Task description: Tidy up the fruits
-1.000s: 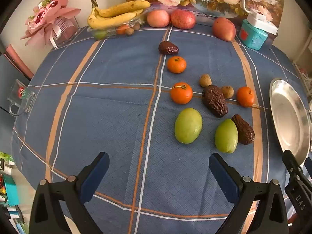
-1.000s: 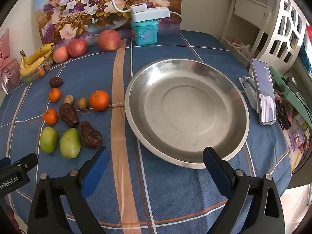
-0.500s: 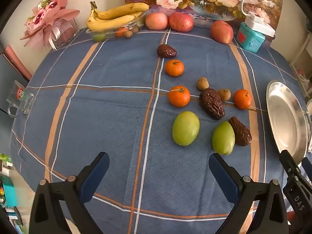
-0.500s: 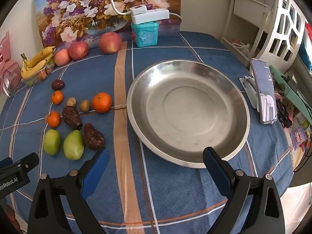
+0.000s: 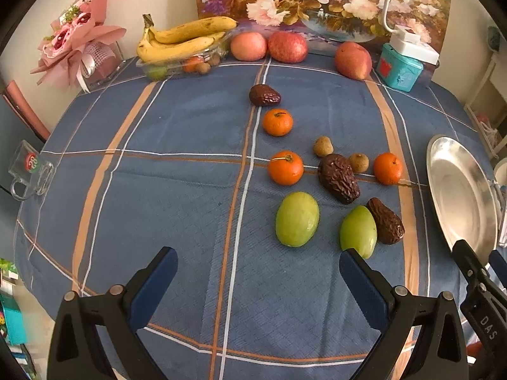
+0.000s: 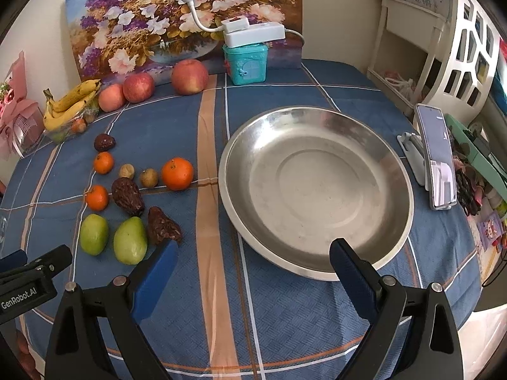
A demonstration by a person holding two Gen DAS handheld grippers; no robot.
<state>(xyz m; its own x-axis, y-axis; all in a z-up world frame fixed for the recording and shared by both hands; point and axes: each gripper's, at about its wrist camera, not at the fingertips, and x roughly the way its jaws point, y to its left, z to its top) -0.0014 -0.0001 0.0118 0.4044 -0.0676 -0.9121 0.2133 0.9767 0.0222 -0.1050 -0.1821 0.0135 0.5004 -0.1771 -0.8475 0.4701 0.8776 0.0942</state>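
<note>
Loose fruit lies on the blue checked cloth: two green mangoes (image 5: 297, 219) (image 5: 358, 231), three oranges (image 5: 285, 167), three dark wrinkled dates (image 5: 338, 178) and two small brown longans (image 5: 323, 146). A large steel plate (image 6: 317, 183) sits right of them, holding nothing. My left gripper (image 5: 258, 272) is open and empty, hovering just short of the mangoes. My right gripper (image 6: 252, 261) is open and empty at the plate's near rim; its left finger is beside a date (image 6: 163, 225).
Bananas over a clear tray (image 5: 183, 39), three apples (image 5: 286, 47), a teal box (image 5: 400, 68) with a power strip and a flower painting line the back. A glass mug (image 5: 30, 171) stands at the left edge. A phone on a stand (image 6: 435, 155) is right of the plate.
Both grippers have drawn back and risen slightly, so the fruit and plate look a little farther away. Nothing on the table has moved.
</note>
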